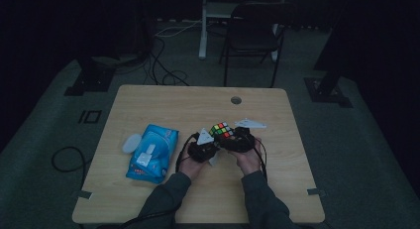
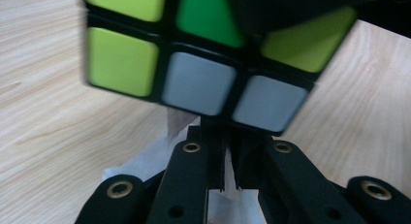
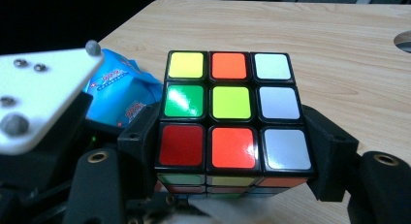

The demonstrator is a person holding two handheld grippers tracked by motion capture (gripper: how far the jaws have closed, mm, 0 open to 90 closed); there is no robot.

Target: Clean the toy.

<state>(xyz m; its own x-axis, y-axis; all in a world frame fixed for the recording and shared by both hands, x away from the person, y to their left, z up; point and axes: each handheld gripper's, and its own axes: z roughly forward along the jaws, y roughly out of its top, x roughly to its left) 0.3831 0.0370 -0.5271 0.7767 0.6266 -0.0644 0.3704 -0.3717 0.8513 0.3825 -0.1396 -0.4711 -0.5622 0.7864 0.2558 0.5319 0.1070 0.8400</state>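
A scrambled Rubik's cube (image 1: 221,130) hangs above the middle of the wooden table (image 1: 148,102). My right gripper (image 1: 232,136) is shut on it. In the right gripper view the two black jaws press the cube (image 3: 232,117) from its left and right sides. My left gripper (image 1: 212,142) sits just left of the cube, and its grey plate (image 3: 39,103) shows there too. In the left gripper view the jaws (image 2: 224,136) stand together right under the cube (image 2: 194,78). A thin white wipe (image 2: 145,161) is pinched in them and hangs beneath.
A blue pack of wipes (image 1: 152,152) lies on the table's left part, with a round white lid (image 1: 131,142) beside it. A cable hole (image 1: 236,100) is near the far edge. A dark chair (image 1: 252,30) and floor cables (image 1: 163,65) are beyond the table.
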